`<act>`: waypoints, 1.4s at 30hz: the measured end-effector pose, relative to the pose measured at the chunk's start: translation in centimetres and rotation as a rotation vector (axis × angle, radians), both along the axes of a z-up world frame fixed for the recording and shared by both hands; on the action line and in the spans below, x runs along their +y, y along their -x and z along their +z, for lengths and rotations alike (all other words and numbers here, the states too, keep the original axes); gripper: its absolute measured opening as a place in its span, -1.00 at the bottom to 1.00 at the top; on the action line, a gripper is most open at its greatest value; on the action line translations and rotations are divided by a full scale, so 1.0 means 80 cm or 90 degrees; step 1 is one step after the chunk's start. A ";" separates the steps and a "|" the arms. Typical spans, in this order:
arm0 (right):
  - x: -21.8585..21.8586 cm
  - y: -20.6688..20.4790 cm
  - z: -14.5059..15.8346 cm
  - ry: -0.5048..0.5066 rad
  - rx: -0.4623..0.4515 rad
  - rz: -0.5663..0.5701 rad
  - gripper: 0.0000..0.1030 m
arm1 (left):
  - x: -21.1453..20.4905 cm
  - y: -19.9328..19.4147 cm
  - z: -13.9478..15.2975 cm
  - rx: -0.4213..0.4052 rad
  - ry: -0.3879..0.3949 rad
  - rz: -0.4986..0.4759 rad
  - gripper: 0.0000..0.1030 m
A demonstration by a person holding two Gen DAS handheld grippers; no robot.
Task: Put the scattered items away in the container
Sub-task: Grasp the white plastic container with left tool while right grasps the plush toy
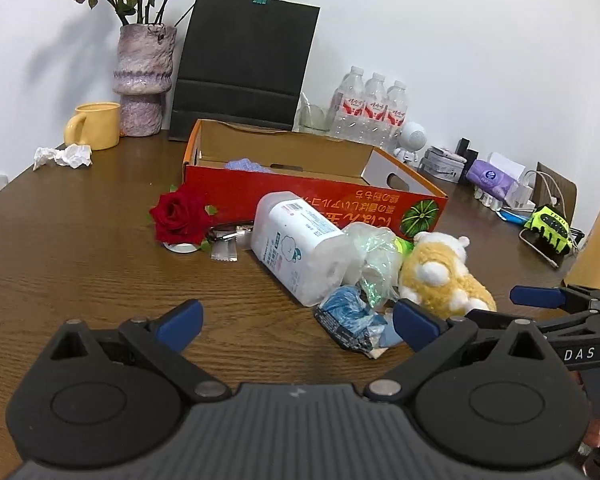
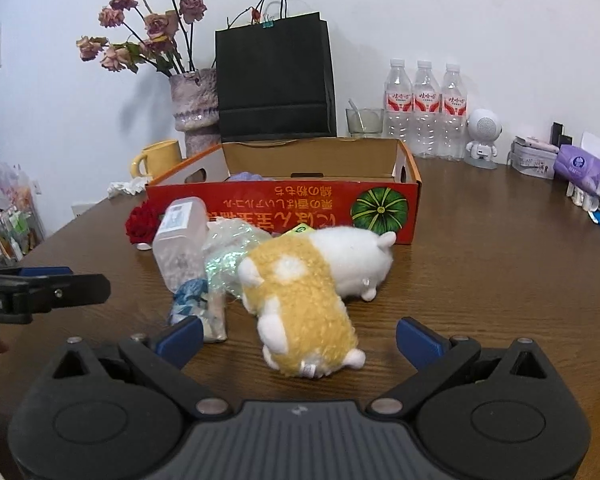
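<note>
An open red cardboard box stands mid-table with a purple item inside. In front of it lie a red rose, a white plastic bottle, crumpled clear plastic, a blue packet and a yellow-and-white plush toy. My left gripper is open and empty, just short of the blue packet. My right gripper is open, its fingers either side of the plush toy's near end.
Along the back wall stand a vase of dried flowers, a yellow mug, a black paper bag, a glass and three water bottles. Crumpled tissue lies at left. Small clutter and gloves sit at right.
</note>
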State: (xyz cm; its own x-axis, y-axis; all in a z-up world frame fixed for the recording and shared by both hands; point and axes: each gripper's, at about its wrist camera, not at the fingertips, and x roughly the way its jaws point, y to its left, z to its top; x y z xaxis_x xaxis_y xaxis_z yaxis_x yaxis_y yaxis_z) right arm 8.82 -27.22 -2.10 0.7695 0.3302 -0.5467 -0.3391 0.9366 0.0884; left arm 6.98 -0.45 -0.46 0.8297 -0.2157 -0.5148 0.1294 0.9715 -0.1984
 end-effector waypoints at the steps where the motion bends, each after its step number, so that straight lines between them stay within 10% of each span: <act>1: 0.002 -0.004 -0.001 0.002 -0.001 -0.001 1.00 | -0.001 -0.005 -0.001 0.005 0.001 0.005 1.00; 9: 0.024 -0.049 -0.010 0.042 0.020 -0.006 0.93 | -0.018 -0.063 0.010 0.019 0.015 0.041 1.00; 16: 0.020 -0.063 -0.017 0.017 0.056 0.009 0.04 | -0.029 -0.119 0.003 0.057 -0.001 0.088 0.87; 23: 0.005 -0.061 -0.014 0.009 0.041 -0.011 0.00 | -0.022 -0.129 -0.013 0.070 -0.013 0.102 0.46; 27: 0.001 -0.057 -0.014 0.006 0.035 -0.014 0.00 | -0.016 -0.131 -0.024 0.083 -0.038 0.095 -0.18; 42: 0.002 -0.036 0.023 0.009 -0.052 -0.002 -0.02 | -0.002 -0.080 0.019 -0.024 -0.023 0.054 -0.18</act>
State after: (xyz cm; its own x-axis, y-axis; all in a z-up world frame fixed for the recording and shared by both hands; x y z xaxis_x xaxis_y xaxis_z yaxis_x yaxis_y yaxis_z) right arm 11.67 -27.02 -0.25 0.8129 0.3205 -0.4863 -0.3416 0.9386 0.0476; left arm 13.40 -0.64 1.08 0.8630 -0.1253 -0.4895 0.0527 0.9858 -0.1593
